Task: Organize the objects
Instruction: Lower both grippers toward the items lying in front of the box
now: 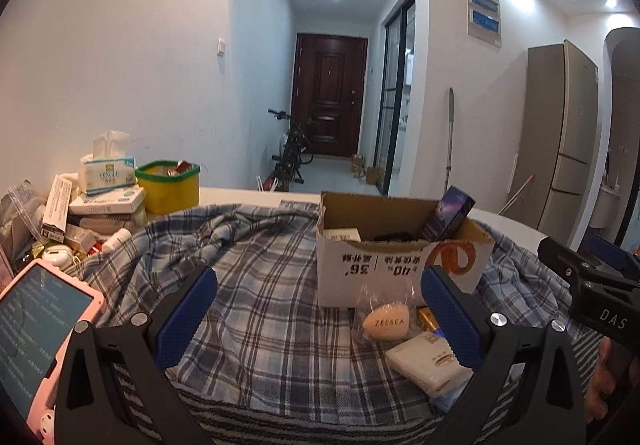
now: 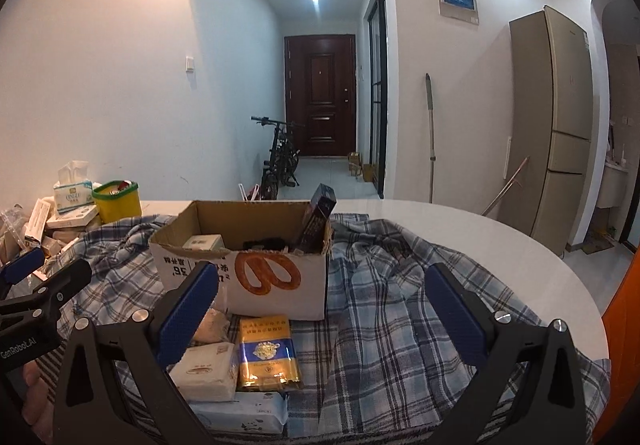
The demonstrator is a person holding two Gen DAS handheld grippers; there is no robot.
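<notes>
The cardboard box (image 2: 244,269) sits open-topped in the middle of the worktop (image 2: 460,229), on a rumpled plaid cloth (image 2: 392,309), and already holds a small white carton, something dark, and a tall dark box (image 2: 318,219) leaning in its far right corner. That suggests it is the collecting bin for the loose things. Just in front of its near wall lies a small cluster: a gold-and-blue packet (image 2: 267,353), a white tissue pack (image 2: 208,373) to its left, a pale wrapped pack nearer still, and a bagged beige sponge (image 1: 385,322) marked ZEESEA. They lie within easy reach of both tools, probably next to go in.

The left tool (image 1: 320,319) is spread wide and empty above the cloth, left of the cluster. The right tool (image 2: 322,315) is likewise spread and empty, with the gold packet between its fingers but below them, untouched.

At the far left a yellow tub (image 1: 170,191), a tissue box (image 1: 106,173) and stacked cartons crowd the worktop edge; a pink tablet (image 1: 38,329) lies near left.
</notes>
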